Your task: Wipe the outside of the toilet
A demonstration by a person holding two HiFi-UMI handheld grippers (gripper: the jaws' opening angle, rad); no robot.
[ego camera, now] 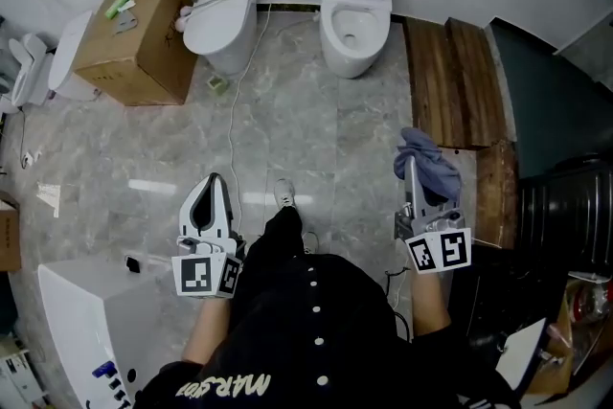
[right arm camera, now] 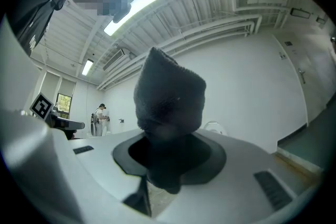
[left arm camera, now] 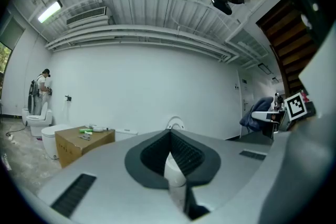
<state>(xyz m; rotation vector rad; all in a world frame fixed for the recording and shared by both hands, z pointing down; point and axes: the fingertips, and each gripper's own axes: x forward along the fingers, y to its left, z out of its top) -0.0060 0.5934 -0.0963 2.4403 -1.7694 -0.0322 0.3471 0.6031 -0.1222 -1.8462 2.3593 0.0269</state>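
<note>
The white toilet (ego camera: 356, 12) with its lid raised stands against the far wall, well ahead of both grippers. Its lid (left arm camera: 176, 124) peeks over the jaws in the left gripper view. My left gripper (ego camera: 213, 181) is held low at the left, its jaws shut at the tips with nothing between them. My right gripper (ego camera: 412, 168) is at the right, shut on a blue-grey cloth (ego camera: 430, 162) that bunches above the jaws. In the right gripper view the cloth (right arm camera: 169, 96) fills the middle and hides most of what lies ahead.
A second toilet (ego camera: 220, 11) with its lid down stands left of the first, next to a cardboard box (ego camera: 134, 35). Wooden planks (ego camera: 448, 81) lie at the right. A white cable (ego camera: 232, 115) runs over the marble floor. A white unit (ego camera: 84, 313) sits at the lower left. A person (left arm camera: 42, 91) stands far off.
</note>
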